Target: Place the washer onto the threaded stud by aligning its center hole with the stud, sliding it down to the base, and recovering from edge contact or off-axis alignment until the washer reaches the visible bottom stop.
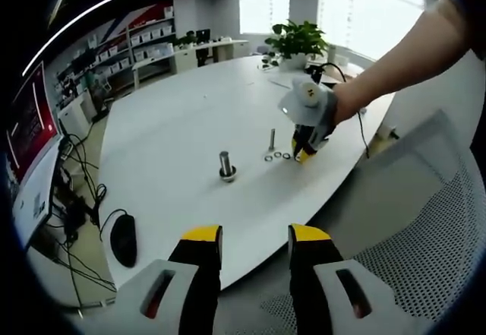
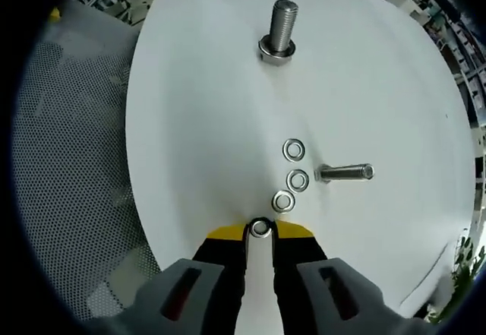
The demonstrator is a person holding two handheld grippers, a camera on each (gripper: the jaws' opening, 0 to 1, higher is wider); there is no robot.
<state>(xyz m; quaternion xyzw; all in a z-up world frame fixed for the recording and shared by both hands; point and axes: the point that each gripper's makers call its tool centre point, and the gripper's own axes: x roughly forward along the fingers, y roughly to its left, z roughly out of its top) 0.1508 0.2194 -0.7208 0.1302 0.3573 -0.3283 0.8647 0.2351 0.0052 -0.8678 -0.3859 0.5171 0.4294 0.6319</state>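
A thick threaded stud (image 2: 279,25) stands upright on its hex base on the white table (image 2: 197,107), well ahead of my right gripper (image 2: 260,233). That gripper is shut on a small steel washer (image 2: 260,221), held by its edges between the yellow tips just above the table. The left gripper view shows the same stud (image 1: 226,163) mid-table, and the right gripper (image 1: 303,150) to its right, tips down at the table, in a person's hand. My left gripper (image 1: 254,236) hangs open off the table's near edge, holding nothing.
Three loose washers (image 2: 296,180) lie in a row just ahead of the right jaws, beside a slimmer bolt (image 2: 345,172). A black mouse (image 1: 124,238) sits near the table's left edge. Mesh chairs (image 1: 410,251) flank the table edge. A potted plant (image 1: 296,39) stands at the far end.
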